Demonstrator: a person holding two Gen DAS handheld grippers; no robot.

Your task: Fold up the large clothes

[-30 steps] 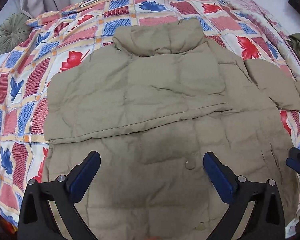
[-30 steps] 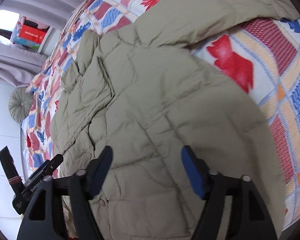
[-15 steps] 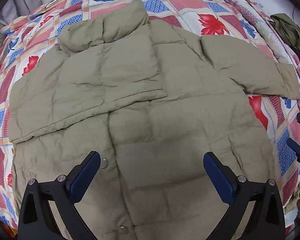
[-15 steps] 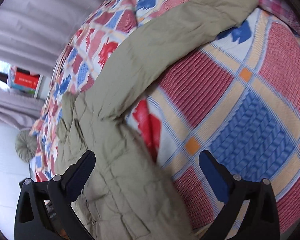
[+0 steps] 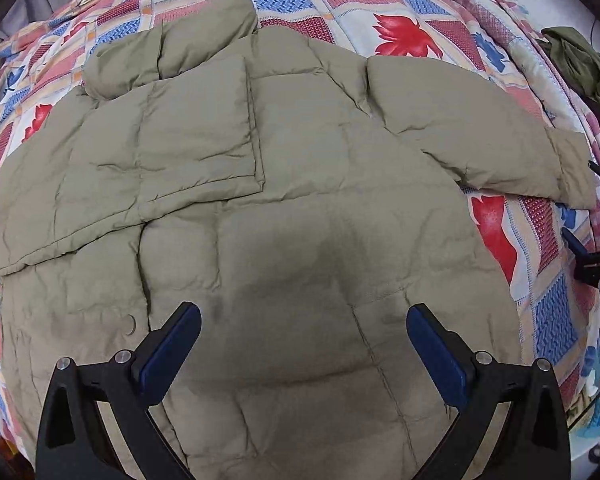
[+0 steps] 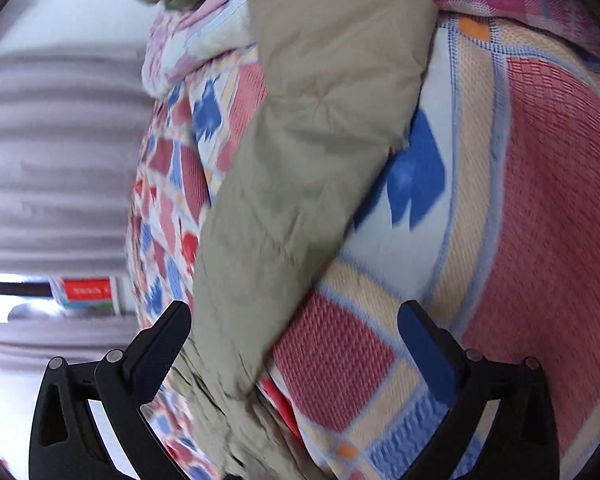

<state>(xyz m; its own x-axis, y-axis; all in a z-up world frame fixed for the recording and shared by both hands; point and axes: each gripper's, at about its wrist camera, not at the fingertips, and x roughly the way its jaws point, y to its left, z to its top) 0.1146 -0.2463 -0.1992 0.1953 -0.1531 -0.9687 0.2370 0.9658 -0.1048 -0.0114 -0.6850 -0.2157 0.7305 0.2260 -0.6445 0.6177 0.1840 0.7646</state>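
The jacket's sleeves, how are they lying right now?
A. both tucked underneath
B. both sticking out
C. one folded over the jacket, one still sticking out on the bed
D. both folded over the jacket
C: one sleeve lies folded across the jacket, while the other sleeve stretches out over the bedspread.

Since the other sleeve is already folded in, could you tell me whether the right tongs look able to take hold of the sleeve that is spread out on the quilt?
Probably yes. The right tongs stand wide open with the outstretched sleeve lying flat on the quilt just ahead, nothing on top of it or between.
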